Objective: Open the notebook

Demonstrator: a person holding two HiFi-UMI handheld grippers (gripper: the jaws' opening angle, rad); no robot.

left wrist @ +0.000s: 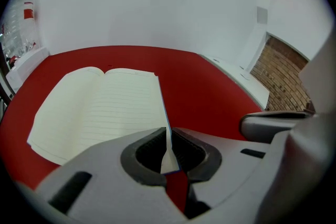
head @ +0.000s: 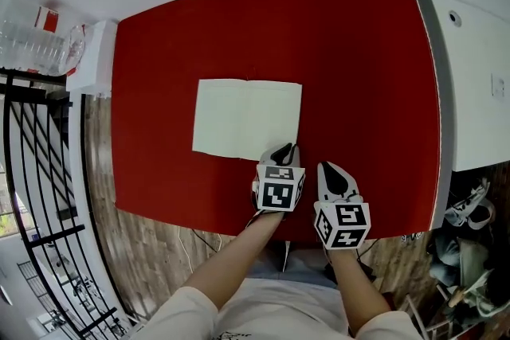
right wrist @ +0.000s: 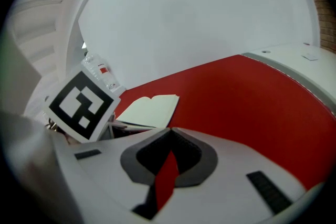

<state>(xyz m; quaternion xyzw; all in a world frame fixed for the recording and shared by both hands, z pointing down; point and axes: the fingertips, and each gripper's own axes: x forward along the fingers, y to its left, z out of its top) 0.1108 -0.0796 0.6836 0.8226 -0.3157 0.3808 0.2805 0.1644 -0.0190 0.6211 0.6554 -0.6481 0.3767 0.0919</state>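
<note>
Red table (head: pixel 159 52) has the notebook (head: pixel 239 119) lying open on it. Left gripper (left wrist: pixel 168 135) pinches its near right corner. Right gripper (right wrist: pixel 169 131) is clenched tight on nothing.

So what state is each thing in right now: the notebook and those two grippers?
Notebook: open, lined pages up, lying on the red table.
Left gripper: shut on the notebook's near right corner.
Right gripper: shut, nothing between its jaws, held apart from the notebook.
</note>
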